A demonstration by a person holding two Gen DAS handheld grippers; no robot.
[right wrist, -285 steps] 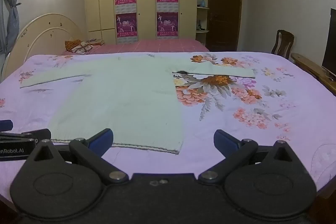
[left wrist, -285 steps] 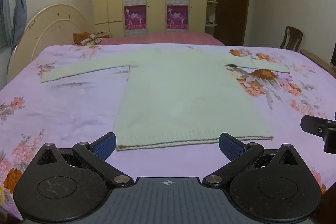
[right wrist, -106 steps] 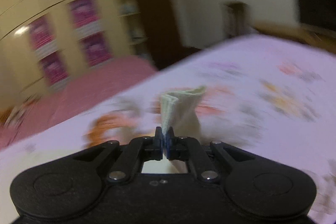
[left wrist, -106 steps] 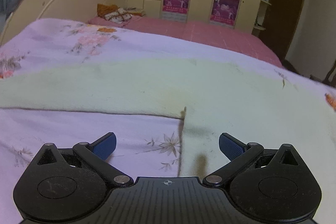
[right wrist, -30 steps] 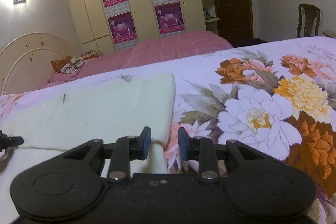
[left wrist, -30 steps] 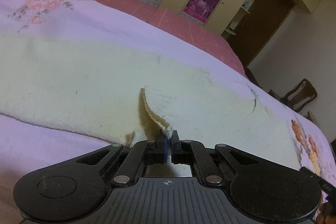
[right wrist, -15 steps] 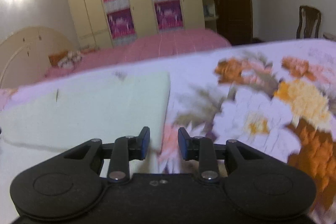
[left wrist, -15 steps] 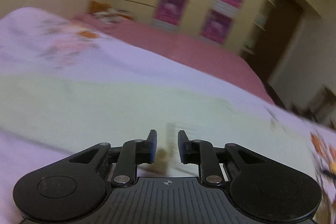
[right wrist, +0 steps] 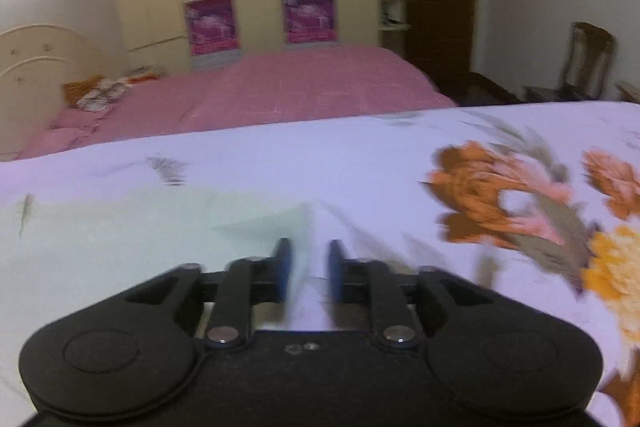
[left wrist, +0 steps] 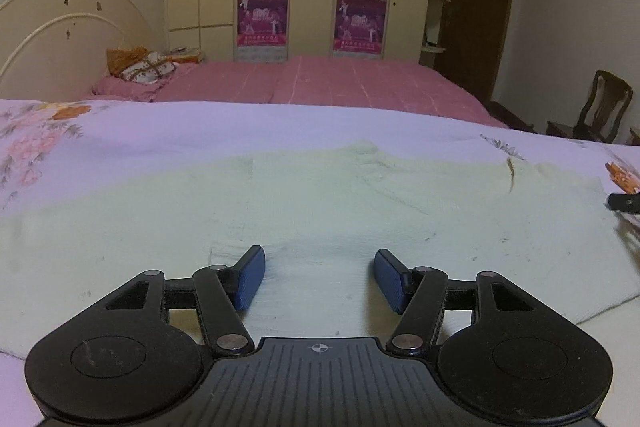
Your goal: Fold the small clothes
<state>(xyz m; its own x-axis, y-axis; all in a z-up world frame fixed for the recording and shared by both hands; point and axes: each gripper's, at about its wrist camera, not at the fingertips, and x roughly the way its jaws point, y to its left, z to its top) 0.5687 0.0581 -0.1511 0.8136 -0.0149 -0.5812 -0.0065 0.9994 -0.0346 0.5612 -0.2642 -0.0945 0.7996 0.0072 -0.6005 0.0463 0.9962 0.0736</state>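
The pale green knit sweater (left wrist: 320, 195), judged soft, light and limp, lies on the floral bedspread (left wrist: 120, 131) beneath the left gripper (left wrist: 319, 277), whose jaws have just been opening and hold nothing, while the right gripper (right wrist: 307, 273), jaws narrowly apart and just closing, straddles a raised fold at the sweater's edge near the bed's right side, judged the best hold.

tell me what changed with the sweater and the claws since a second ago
The left claw let go of the pale green knit sweater; its jaws have just been opening, nothing pinched. The right claw has been closing over the sweater's edge. The sweater stays on the floral bedspread.

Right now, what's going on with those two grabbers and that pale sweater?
Left hand-held gripper just opened, empty. Right hand-held gripper narrowing over sweater edge, unpinched. Nothing in the way.
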